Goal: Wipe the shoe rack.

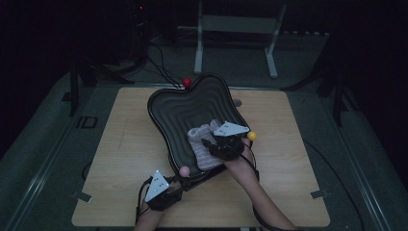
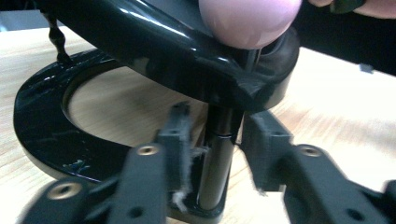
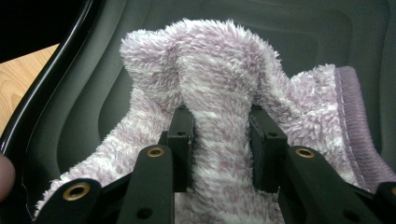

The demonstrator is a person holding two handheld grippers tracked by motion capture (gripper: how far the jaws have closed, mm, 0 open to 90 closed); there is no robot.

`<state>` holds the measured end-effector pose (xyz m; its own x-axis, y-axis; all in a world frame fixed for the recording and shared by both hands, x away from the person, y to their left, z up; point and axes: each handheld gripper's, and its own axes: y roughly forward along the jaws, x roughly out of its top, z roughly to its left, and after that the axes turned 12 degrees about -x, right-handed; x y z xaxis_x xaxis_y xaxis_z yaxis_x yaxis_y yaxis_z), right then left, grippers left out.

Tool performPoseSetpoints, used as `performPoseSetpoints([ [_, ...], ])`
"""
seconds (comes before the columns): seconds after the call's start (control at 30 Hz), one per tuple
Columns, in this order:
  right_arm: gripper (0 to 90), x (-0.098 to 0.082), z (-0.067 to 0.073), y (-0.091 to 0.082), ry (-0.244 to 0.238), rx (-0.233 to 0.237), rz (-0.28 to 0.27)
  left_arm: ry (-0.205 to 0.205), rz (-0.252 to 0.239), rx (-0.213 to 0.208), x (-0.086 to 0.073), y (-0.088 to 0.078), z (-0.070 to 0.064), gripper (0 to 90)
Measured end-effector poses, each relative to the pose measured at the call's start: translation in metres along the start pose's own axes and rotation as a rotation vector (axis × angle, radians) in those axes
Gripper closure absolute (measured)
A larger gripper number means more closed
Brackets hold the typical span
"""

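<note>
A fluffy lilac-and-white cloth (image 3: 219,93) is lying bunched up inside a glossy black wavy-edged tray (image 1: 187,103), toward the lower right part of that tray, near the middle of the high view. The right gripper (image 3: 220,140) is pinching a raised fold of the cloth between its two black jaws, with the pile bulging out above and to both sides of them. In the high view this right gripper (image 1: 222,144) is sitting over the cloth, a grey plate on top and a yellow ball (image 1: 251,135) just to its right.

The tray is resting tilted on a black stand with a ring-shaped base (image 2: 42,135). The left gripper (image 2: 212,140) is sitting low in the frame with its jaws around the stand's upright black post (image 2: 219,158), close on either side; whether the pads are pressing it cannot be told. A pink ball (image 2: 250,21) is sitting just above at the tray's rim. A red ball (image 1: 187,82) is showing at the tray's far edge. Everything is resting on a light wooden table (image 1: 130,144).
</note>
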<state>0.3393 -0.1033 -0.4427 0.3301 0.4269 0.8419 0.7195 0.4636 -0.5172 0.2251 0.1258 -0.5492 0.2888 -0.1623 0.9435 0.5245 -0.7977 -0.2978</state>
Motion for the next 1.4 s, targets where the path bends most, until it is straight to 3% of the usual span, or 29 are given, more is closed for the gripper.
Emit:
performPoseSetpoints([
  [0.03, 66.2, 0.001, 0.000, 0.000, -0.004, -0.001, 0.002, -0.005, -0.004, -0.008, 0.000, 0.001, 0.000, 72.2],
  [0.07, 66.4, 0.001, 0.000, 0.000, -0.006, 0.000, 0.004, 0.015, -0.008, 0.010, -0.001, 0.003, -0.003, 72.7],
  [0.17, 66.8, 0.003, 0.000, 0.000, -0.019, -0.005, 0.009, 0.023, -0.016, 0.013, -0.002, 0.004, -0.003, 73.5],
  [0.37, 68.2, 0.013, -0.002, -0.002, 0.002, 0.004, -0.011, 0.038, -0.025, 0.000, -0.003, 0.004, -0.002, 74.0],
  [0.43, 68.4, 0.030, -0.002, -0.004, -0.002, 0.010, -0.041, 0.056, -0.024, 0.001, -0.003, 0.004, -0.001, 74.3],
  [0.47, 68.4, 0.030, -0.002, -0.004, -0.002, 0.010, -0.041, 0.056, -0.024, 0.001, -0.003, 0.004, -0.001, 74.3],
  [0.53, 68.4, 0.053, -0.001, -0.002, -0.008, 0.020, -0.078, 0.055, -0.031, -0.003, -0.004, 0.004, -0.001, 74.3],
  [0.57, 68.4, 0.053, -0.001, -0.002, -0.008, 0.020, -0.078, 0.055, -0.031, -0.003, -0.004, 0.004, -0.001, 74.3],
  [0.6, 68.5, 0.069, -0.001, 0.000, -0.002, 0.027, -0.096, 0.054, -0.031, -0.005, -0.004, 0.004, -0.001, 74.3],
  [0.67, 68.4, 0.086, -0.001, 0.003, -0.008, 0.025, -0.118, 0.053, -0.037, -0.007, -0.005, 0.004, -0.001, 74.2],
  [0.7, 68.4, 0.086, -0.001, 0.003, -0.008, 0.025, -0.118, 0.048, -0.040, -0.009, -0.005, 0.005, -0.001, 74.2],
  [0.77, 68.4, 0.107, 0.000, 0.012, -0.005, 0.032, -0.135, 0.049, -0.033, -0.009, -0.004, 0.004, -0.001, 74.2],
  [0.87, 68.4, 0.118, 0.000, 0.019, -0.008, 0.039, -0.136, 0.049, -0.034, -0.009, -0.005, 0.004, -0.001, 74.2],
  [0.97, 68.2, 0.136, 0.002, 0.037, -0.023, 0.028, -0.120, 0.044, -0.033, -0.015, -0.004, 0.004, -0.001, 74.2],
  [1.1, 68.1, 0.141, 0.002, 0.051, -0.022, 0.020, -0.097, 0.045, -0.033, -0.025, -0.005, 0.004, -0.001, 74.2],
  [1.23, 68.2, 0.133, 0.003, 0.077, -0.014, 0.010, -0.032, 0.050, -0.029, -0.032, -0.005, 0.004, -0.002, 74.2],
  [1.3, 68.3, 0.129, 0.002, 0.076, 0.020, 0.018, -0.043, 0.046, -0.028, -0.033, -0.004, 0.004, -0.002, 74.2],
  [1.4, 68.2, 0.125, 0.001, 0.074, 0.016, 0.025, -0.036, 0.043, -0.029, -0.034, -0.004, 0.004, -0.002, 74.2],
])
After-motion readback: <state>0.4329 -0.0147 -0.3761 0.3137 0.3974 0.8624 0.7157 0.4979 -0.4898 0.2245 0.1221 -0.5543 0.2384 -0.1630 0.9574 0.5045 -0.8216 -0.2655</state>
